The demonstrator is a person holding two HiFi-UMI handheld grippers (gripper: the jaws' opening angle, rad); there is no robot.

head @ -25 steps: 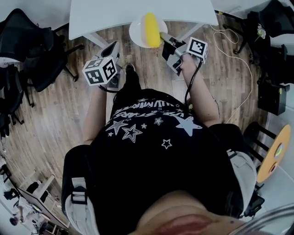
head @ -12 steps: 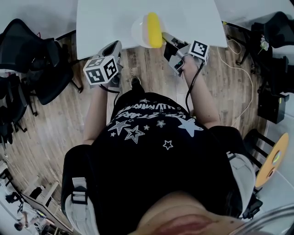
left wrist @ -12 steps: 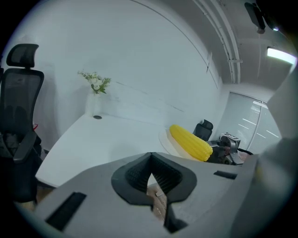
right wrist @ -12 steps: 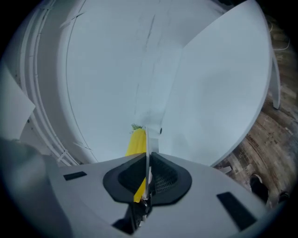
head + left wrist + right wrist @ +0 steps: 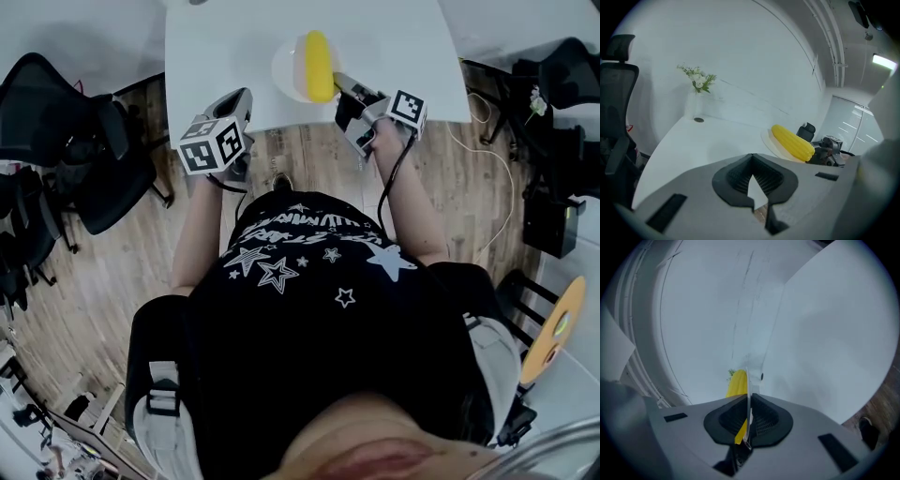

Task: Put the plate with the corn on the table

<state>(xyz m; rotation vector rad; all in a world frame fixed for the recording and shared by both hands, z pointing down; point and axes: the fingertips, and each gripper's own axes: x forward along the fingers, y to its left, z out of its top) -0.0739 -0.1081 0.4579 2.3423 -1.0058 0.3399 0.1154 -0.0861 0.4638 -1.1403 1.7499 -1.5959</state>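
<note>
A white plate (image 5: 286, 67) carrying a yellow corn cob (image 5: 319, 66) is over the near part of the white table (image 5: 225, 56). My right gripper (image 5: 345, 89) is shut on the plate's near right rim. In the right gripper view the plate (image 5: 748, 394) shows edge-on between the pads, with the corn (image 5: 737, 383) to its left. My left gripper (image 5: 239, 101) sits at the table's near edge, left of the plate, shut with nothing in it. In the left gripper view the corn (image 5: 792, 142) lies on the plate (image 5: 774, 146) to the right, ahead of the left gripper (image 5: 757, 197).
A vase of white flowers (image 5: 696, 93) and a small dark disc (image 5: 698, 120) stand at the table's far end. Black office chairs (image 5: 66, 122) stand on the wooden floor to the left. Bags and a cable (image 5: 553, 112) lie to the right.
Both grippers have moved forward toward the table. The plate with the corn has gone from the table's near edge to further over its top, still gripped by the right gripper.
</note>
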